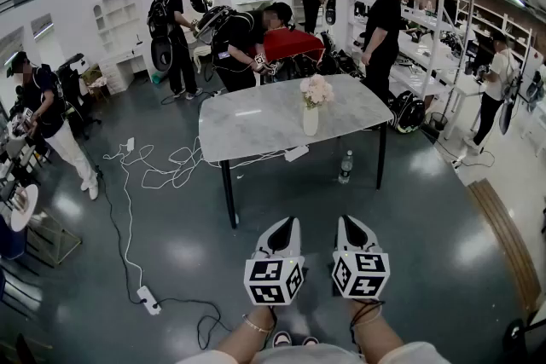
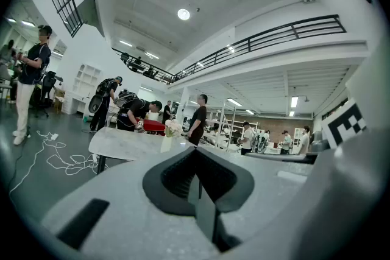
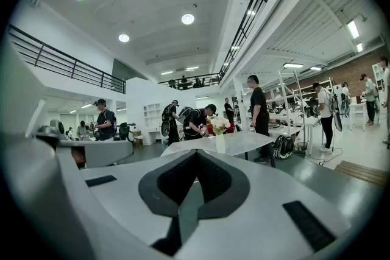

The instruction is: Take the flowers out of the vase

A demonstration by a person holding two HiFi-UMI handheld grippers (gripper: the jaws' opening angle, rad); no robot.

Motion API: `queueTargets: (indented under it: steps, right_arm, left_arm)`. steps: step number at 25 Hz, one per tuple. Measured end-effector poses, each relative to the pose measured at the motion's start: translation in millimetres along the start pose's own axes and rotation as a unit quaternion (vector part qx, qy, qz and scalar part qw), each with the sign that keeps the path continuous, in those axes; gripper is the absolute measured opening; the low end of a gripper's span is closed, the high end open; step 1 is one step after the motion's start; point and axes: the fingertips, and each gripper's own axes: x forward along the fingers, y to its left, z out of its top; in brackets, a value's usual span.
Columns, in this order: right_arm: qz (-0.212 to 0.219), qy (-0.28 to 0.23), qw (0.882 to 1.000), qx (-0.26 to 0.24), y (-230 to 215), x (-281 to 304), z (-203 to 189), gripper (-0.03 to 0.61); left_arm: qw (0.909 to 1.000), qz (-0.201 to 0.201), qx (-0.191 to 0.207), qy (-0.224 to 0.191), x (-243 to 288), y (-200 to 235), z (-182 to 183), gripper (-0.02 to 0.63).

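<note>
A white vase [image 1: 310,120] with pale pink flowers [image 1: 316,89] stands on a grey marble-topped table [image 1: 256,125] well ahead of me. The flowers [image 3: 220,125] and vase [image 3: 220,143] also show small in the right gripper view, and the flowers [image 2: 173,127] in the left gripper view. My left gripper [image 1: 288,224] and right gripper [image 1: 346,222] are held side by side low in the head view, far short of the table. Both are shut with nothing between the jaws.
Several people stand behind and beside the table. White cables [image 1: 153,166] lie on the dark floor to the left, with a power strip [image 1: 148,299]. A water bottle [image 1: 345,167] stands by a table leg. Shelving [image 1: 444,38] lines the right side.
</note>
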Motion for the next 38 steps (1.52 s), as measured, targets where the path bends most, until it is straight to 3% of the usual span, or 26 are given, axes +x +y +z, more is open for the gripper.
queueTargets:
  steps: [14,23,38]
  right_arm:
    - [0.0,-0.003,1.0,0.013,15.6,7.5,-1.7,0.003]
    - [-0.024,-0.008,0.999,0.023,28.6,30.1,-3.4,0.003]
    - [-0.043,0.016,0.999,0.026,16.2,61.5,-16.8,0.003]
  left_arm:
    - [0.9999,-0.01,0.001,0.002,-3.4,16.9,2.2,0.008]
    - [0.9995,-0.029,0.003,0.012,2.6,45.2,0.8,0.008]
    - [0.9985,-0.045,-0.003,0.032,34.1,63.2,-14.1,0.008]
